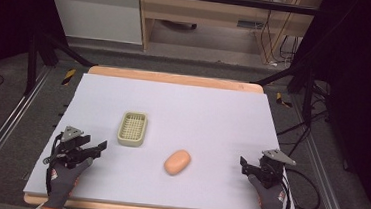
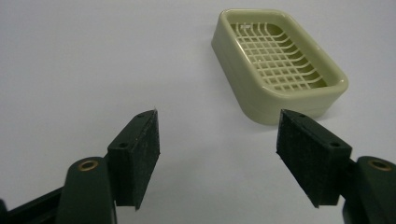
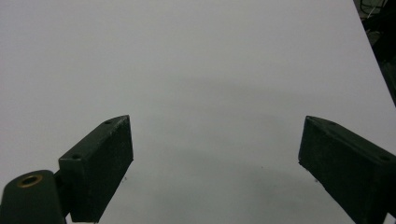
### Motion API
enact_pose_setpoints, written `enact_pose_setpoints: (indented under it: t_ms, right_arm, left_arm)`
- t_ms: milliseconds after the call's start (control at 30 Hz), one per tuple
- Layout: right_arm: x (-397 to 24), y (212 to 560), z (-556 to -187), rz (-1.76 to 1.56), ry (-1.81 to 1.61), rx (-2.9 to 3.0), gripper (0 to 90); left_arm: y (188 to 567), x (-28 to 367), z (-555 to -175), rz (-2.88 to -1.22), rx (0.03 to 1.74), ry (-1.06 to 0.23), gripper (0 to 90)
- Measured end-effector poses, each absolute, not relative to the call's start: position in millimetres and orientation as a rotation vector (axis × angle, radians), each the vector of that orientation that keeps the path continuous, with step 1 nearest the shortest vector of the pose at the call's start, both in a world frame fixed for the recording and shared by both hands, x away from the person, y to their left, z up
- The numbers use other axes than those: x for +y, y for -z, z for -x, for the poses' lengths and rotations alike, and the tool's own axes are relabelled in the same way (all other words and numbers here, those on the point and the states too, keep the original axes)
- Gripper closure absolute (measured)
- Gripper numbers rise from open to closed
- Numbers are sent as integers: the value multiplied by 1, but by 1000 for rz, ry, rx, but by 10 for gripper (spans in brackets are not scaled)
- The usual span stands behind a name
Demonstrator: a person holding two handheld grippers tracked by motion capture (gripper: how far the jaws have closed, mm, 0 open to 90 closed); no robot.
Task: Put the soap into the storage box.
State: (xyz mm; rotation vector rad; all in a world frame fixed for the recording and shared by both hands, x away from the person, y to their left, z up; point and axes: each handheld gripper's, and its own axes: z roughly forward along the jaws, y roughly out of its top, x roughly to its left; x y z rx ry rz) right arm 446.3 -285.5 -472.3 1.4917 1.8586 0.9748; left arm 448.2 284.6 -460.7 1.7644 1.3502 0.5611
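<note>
**Both grippers held open at the near edge, soap and dish not yet touched**

The work was judged to be at its opening step: nothing had been grasped. The left gripper (image 1: 101, 145) was held low over the near left part of the tabletop (image 1: 213, 111), its jaws spread wide and empty. In the left gripper view the soap dish (image 2: 280, 65) was seen just ahead of the jaws and off toward the right-hand one, apart from both pads. The dish, a pale green tray with a slotted grid inside, was set flat on the tabletop, left of centre, and held nothing.

The right gripper (image 1: 245, 165) was held near the right edge, released likewise, with bare tabletop seen between its jaws in the right gripper view. The orange soap bar (image 1: 177, 162) was lying on its side between the two grippers, near the front, well apart from the right gripper and just beside, though not touching, the dish's near right corner.

The likely aim was judged to be the seating of the bar in the dish. For that, one open gripper would have to be brought to the bar, the jaws aligned across its narrow width, and closed gently, since so rounded and smooth a bar could be expected to slip. The dish might need to be steadied by the left gripper.
</note>
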Motion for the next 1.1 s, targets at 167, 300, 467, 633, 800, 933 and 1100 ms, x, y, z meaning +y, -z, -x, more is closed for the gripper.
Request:
enact_pose_setpoints:
  t_ms: [167, 300, 467, 633, 800, 933, 1100]
  right_arm:
    - [-284, 473, -446, -1494, -980, 1876, 90]
    - [-283, 474, -447, -1496, -968, 1888, 89]
    - [-284, 473, -445, -1492, -978, 1880, 89]
    - [-283, 473, -445, -1493, -979, 1883, 89]
    - [-284, 473, -446, -1504, -971, 1878, 88]
    - [-283, 473, -445, -1504, -971, 1876, 86]
    - [-283, 473, -445, -1502, -967, 1876, 84]
  left_arm:
    - [460, 277, -446, -1780, 1331, -575, 300]
    - [458, 269, -443, -1806, 1299, -589, 297]
    - [457, 261, -442, -1819, 1281, -590, 297]
    - [455, 255, -440, -1822, 1261, -574, 307]
    - [455, 249, -439, -1841, 1239, -558, 312]
    - [453, 242, -437, -1853, 1211, -550, 311]
    - [452, 233, -436, -1864, 1185, -544, 309]
